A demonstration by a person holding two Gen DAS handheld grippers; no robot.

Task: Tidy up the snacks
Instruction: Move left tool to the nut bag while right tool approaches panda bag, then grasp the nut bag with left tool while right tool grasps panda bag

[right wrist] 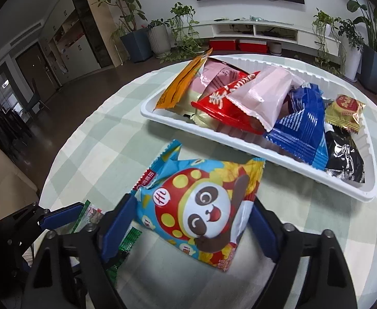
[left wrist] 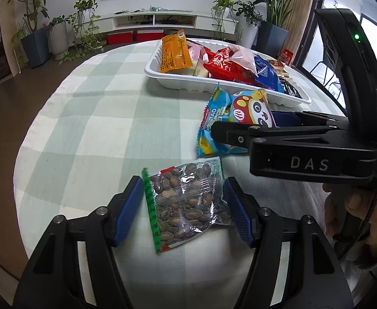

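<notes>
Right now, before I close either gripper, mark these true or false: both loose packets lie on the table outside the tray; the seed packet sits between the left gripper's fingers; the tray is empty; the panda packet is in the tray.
1. Both loose packets lie on the table, outside the white tray. True.
2. The seed packet sits between the fingers of the left gripper. True.
3. The tray is empty. False: it holds several packets, including a blue packet.
4. The panda packet is in the tray. False: it lies on the tablecloth, between the fingers of the right gripper.
</notes>
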